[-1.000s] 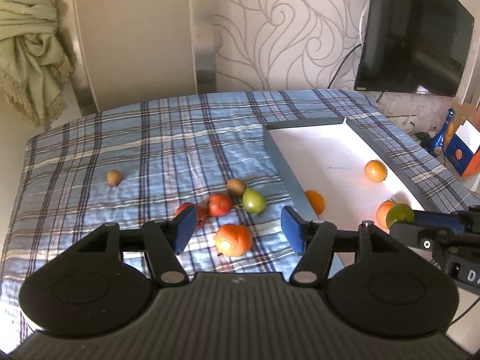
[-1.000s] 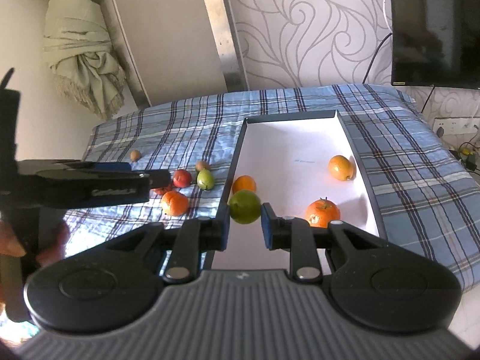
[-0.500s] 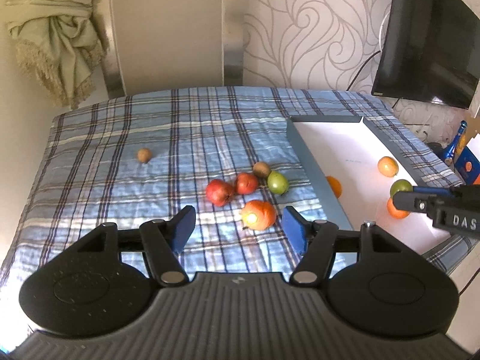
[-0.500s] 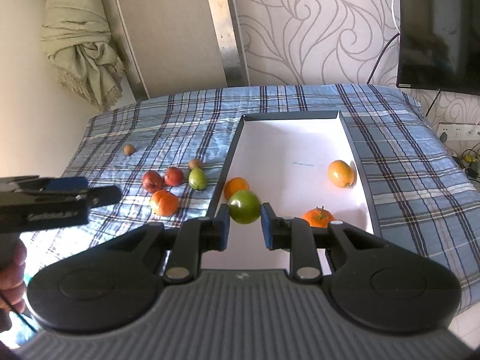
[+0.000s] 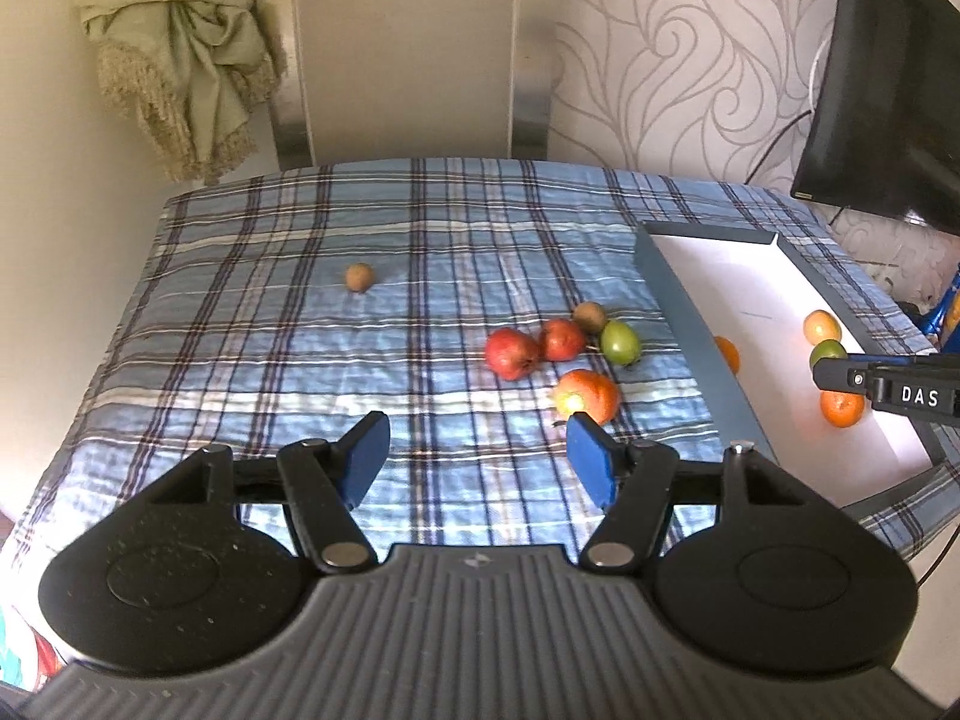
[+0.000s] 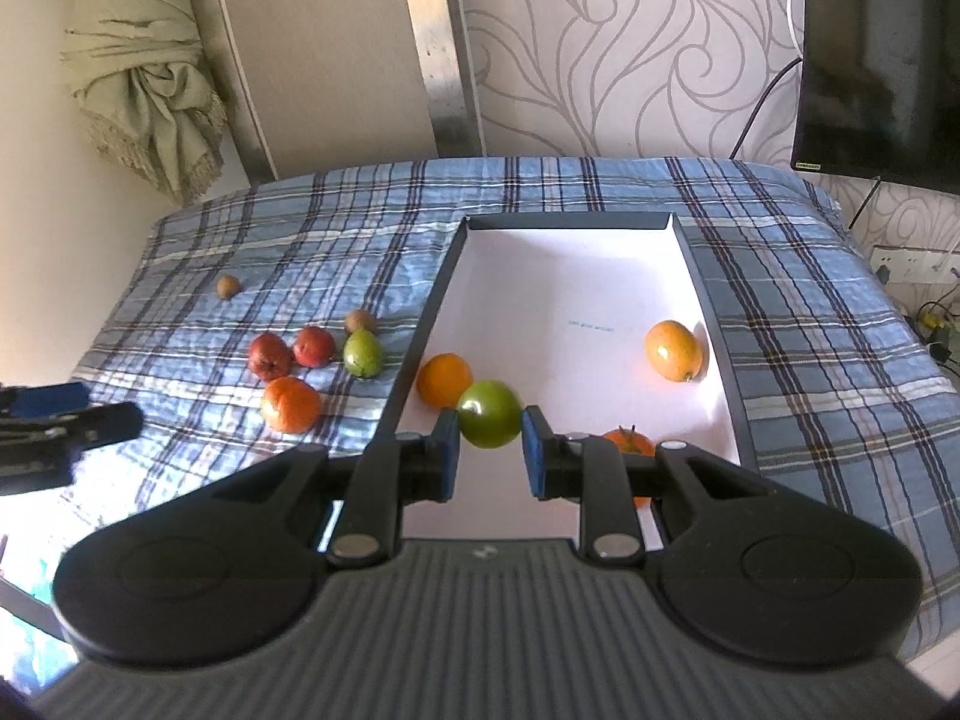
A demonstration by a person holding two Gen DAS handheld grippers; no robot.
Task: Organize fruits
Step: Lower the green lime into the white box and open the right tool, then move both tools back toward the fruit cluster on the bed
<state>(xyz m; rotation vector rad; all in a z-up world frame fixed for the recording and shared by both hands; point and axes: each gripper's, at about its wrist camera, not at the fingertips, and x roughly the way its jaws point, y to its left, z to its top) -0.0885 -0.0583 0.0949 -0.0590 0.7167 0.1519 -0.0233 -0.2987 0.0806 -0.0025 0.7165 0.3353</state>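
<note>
**Green fruit clamped over the tray**

Green fruit (image 6: 489,413) sits pinched between the blue pads of the right gripper (image 6: 490,443), above the white tray (image 6: 576,276), with an orange (image 6: 444,379) just behind it and two more orange fruits inside. The left gripper (image 5: 477,459) hangs with jaws apart and nothing between them over the plaid cloth (image 5: 270,360), near a loose orange fruit (image 5: 587,396), two red fruits and a green pear.
</note>
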